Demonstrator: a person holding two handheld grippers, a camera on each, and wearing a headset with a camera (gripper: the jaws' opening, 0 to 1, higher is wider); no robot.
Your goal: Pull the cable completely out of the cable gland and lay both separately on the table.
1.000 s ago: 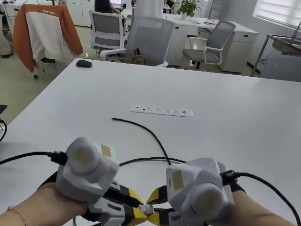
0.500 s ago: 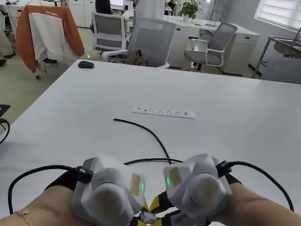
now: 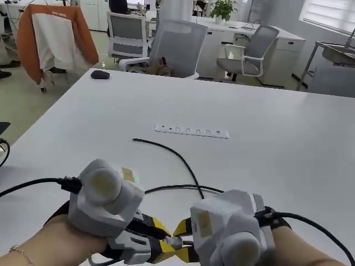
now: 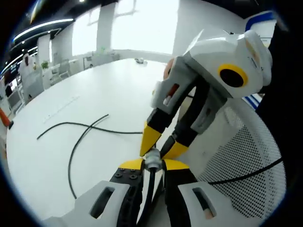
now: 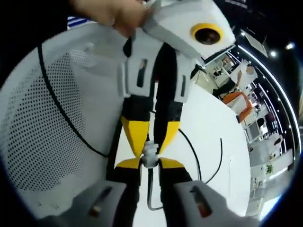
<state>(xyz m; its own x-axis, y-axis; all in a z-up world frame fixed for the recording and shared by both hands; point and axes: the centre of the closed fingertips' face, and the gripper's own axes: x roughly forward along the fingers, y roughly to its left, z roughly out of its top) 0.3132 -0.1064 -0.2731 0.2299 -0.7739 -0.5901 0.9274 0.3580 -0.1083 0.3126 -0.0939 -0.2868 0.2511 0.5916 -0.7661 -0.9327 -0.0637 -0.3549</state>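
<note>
the little grey cable gland (image 4: 151, 160) is sitting on the black cable (image 3: 172, 151). the left gripper (image 4: 153, 164) and right gripper (image 5: 149, 163) are both pinching the gland, jaws nearly closed.

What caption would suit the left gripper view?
Left gripper and right gripper pinch a cable gland at the white table.

Open white table (image 3: 277, 166) toward the right edge and the far side. In the way: loose black cable (image 3: 172, 155) snaking near the near edge, power strip (image 3: 191, 132) just beyond it, computer mouse (image 3: 100, 75) by the far left corner.
</note>
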